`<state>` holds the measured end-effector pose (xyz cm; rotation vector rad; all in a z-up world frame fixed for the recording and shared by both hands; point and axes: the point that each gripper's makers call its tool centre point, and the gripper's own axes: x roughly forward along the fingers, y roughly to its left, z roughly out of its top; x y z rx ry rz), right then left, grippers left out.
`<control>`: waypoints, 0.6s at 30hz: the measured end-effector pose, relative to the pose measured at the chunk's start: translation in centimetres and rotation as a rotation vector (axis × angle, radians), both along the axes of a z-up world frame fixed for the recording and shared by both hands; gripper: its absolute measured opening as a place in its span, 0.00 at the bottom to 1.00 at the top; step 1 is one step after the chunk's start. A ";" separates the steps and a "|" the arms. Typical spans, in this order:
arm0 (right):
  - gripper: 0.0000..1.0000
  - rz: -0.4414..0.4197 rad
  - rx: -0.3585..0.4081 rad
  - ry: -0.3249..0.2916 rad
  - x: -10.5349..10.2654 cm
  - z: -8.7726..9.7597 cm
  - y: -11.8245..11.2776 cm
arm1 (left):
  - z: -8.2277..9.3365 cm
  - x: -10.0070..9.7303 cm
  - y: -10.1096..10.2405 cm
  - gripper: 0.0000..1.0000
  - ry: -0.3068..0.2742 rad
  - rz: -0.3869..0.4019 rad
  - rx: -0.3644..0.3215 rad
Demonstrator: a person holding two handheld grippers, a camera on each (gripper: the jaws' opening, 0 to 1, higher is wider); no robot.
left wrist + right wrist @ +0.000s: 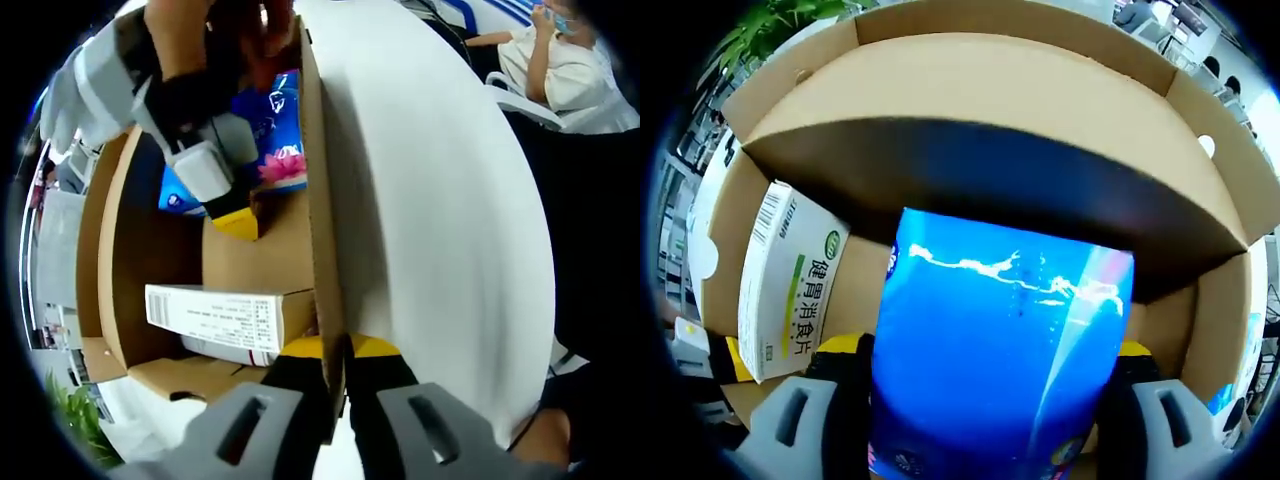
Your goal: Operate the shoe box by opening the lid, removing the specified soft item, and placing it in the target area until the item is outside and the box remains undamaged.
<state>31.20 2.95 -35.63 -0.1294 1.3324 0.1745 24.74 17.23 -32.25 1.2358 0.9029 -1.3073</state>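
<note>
The soft blue packet point(1000, 350) is glossy, with a white streak across it, and takes up the lower middle of the right gripper view, inside the open shoe box point(970, 110). My right gripper point(990, 400) grasps it, one jaw on each side. A white medicine carton point(790, 280) lies at lower left. In the left gripper view my left gripper point(335, 375) is clenched on the box's upright cardboard wall point(318, 200); at upper left my right gripper reaches into the box.
</note>
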 end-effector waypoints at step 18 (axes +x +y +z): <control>0.86 -0.014 -0.009 -0.053 0.4 0.5 0.1 | 0.0 -0.7 0.2 0.04 0.000 -0.001 -0.008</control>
